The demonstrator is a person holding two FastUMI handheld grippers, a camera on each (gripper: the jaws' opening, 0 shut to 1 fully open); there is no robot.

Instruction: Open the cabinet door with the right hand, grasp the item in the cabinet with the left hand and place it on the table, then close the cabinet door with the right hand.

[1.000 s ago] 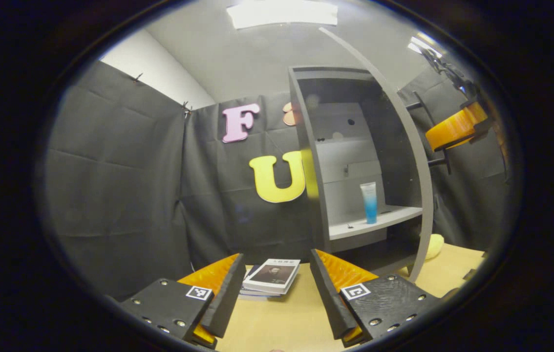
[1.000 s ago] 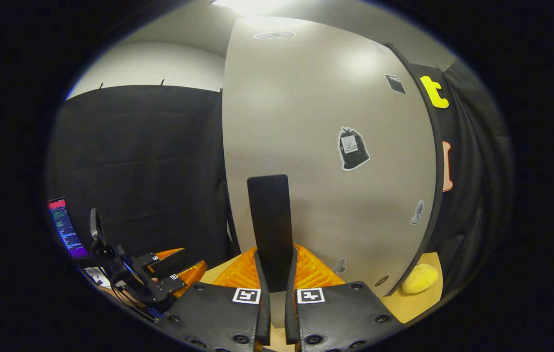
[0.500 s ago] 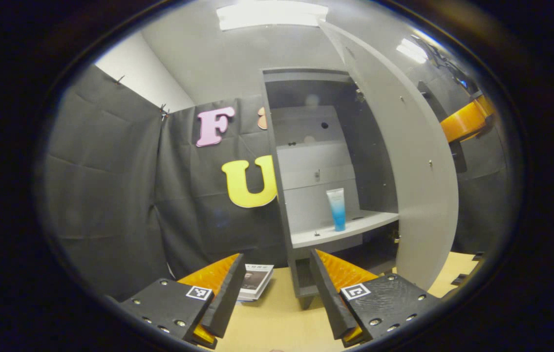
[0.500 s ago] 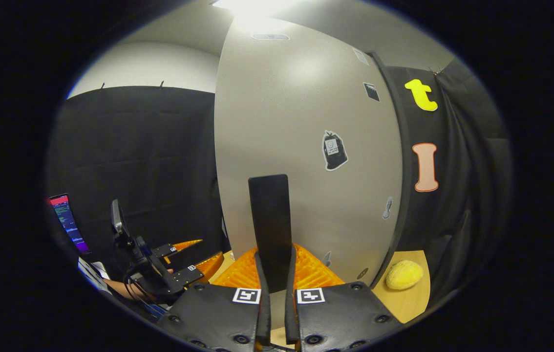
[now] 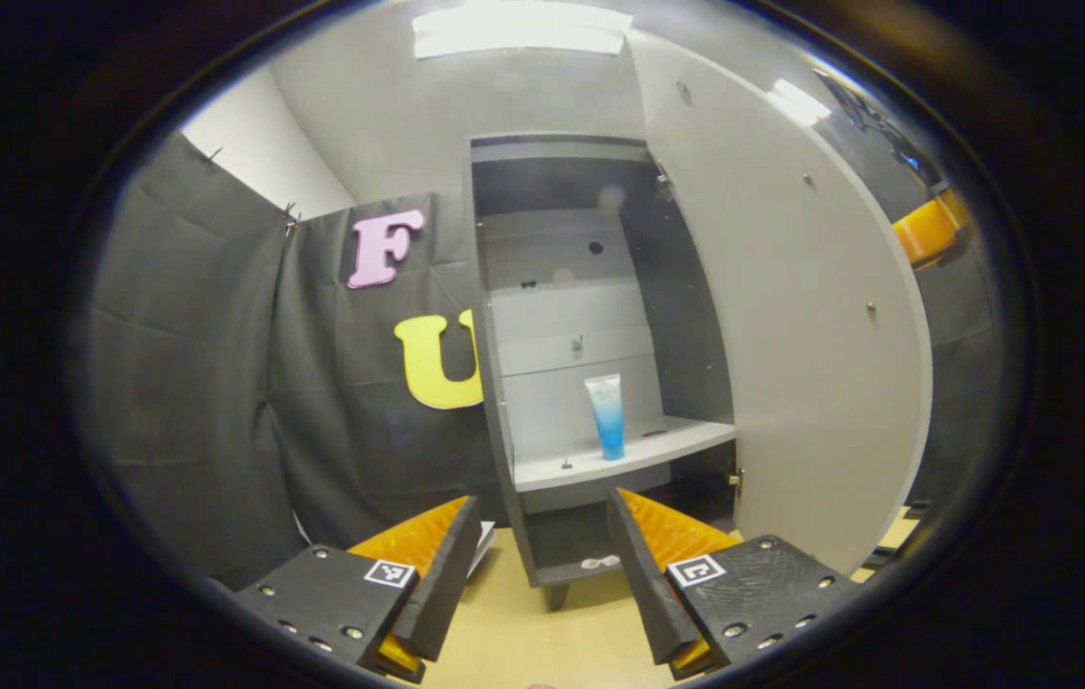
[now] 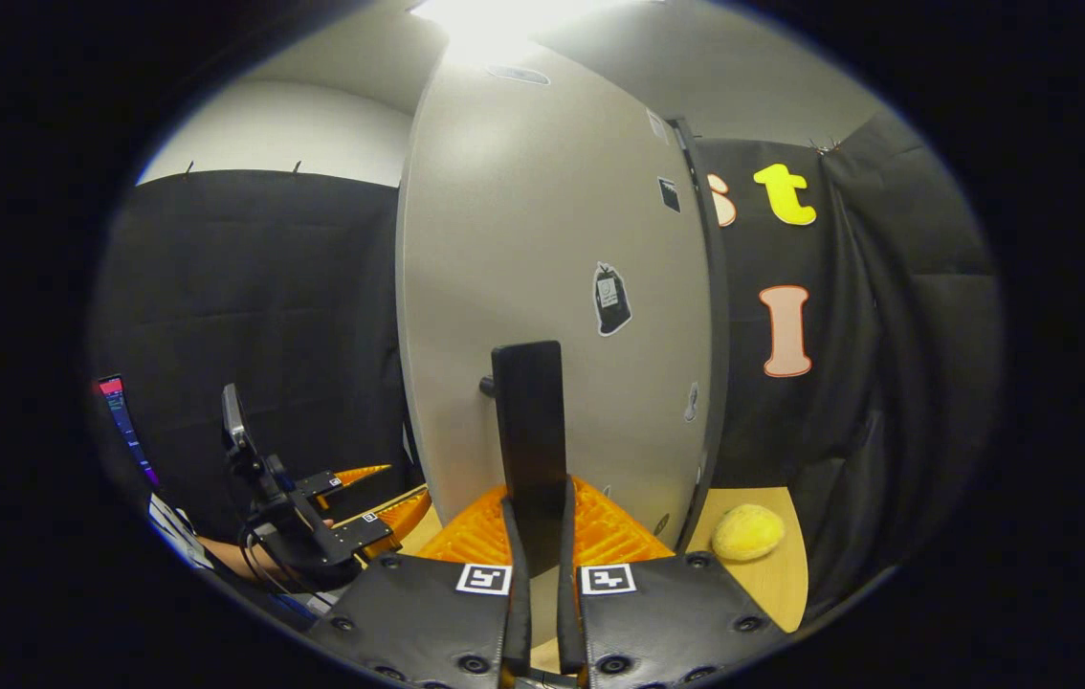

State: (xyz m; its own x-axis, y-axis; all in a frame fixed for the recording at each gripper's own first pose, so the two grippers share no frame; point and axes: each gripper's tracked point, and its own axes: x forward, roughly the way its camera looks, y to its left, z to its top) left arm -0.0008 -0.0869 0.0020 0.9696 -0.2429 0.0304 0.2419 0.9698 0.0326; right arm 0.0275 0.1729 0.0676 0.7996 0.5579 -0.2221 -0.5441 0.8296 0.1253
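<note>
black cloth [image 5: 208, 383] hangs all around me, full of folds. above it the wall [image 5: 246, 153] is white, and the ceiling [image 5: 428, 115] is grey. a long bright light [image 5: 519, 29] shines up there. down low is a pale wooden desk [image 5: 542, 641]. a small screen [image 6: 126, 431] glows far off at one side.

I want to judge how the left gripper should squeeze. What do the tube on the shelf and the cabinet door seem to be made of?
The tube looks like soft, translucent plastic: pale at the top, fading to blue below, with a slight sheen. The cabinet door seems to be a painted or laminated board in matte grey: flat, even, with small screw heads showing; its core cannot be told.
</note>
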